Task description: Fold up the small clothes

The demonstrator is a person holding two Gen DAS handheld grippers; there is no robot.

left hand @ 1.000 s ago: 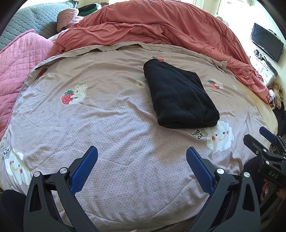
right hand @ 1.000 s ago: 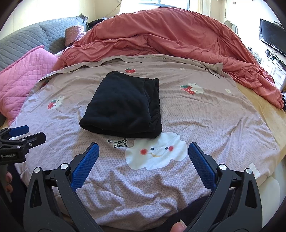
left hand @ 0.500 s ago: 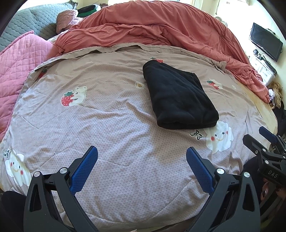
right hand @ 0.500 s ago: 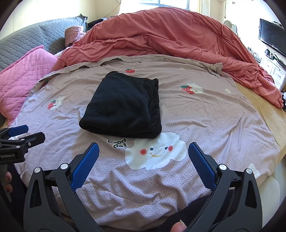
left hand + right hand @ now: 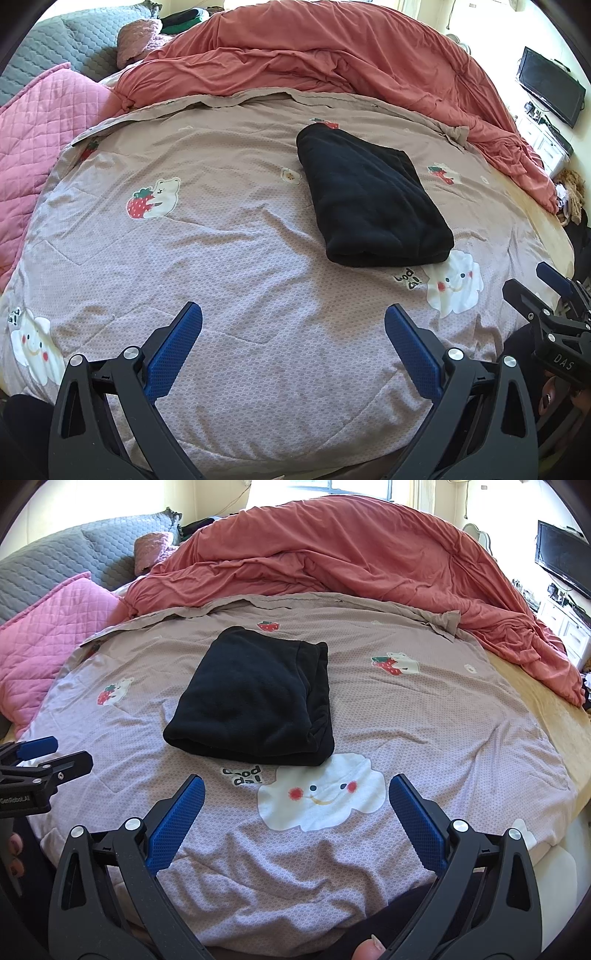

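Almost nothing has shifted over the last second: my left hand-held gripper (image 5: 293, 345) and my right hand-held gripper (image 5: 297, 814) both hang with jaws spread wide and nothing between them, drawn back near the foot of the bed, just as they were. The black garment (image 5: 255, 698) lies as a compact folded rectangle on the patterned quilt (image 5: 424, 716), well apart from both grippers, just beyond the white cloud print (image 5: 321, 794). I judge this piece finished and the fold holding by itself. There are no baskets or bins in view, so nothing is stored anywhere; only the orange duvet (image 5: 332, 55) is heaped behind.
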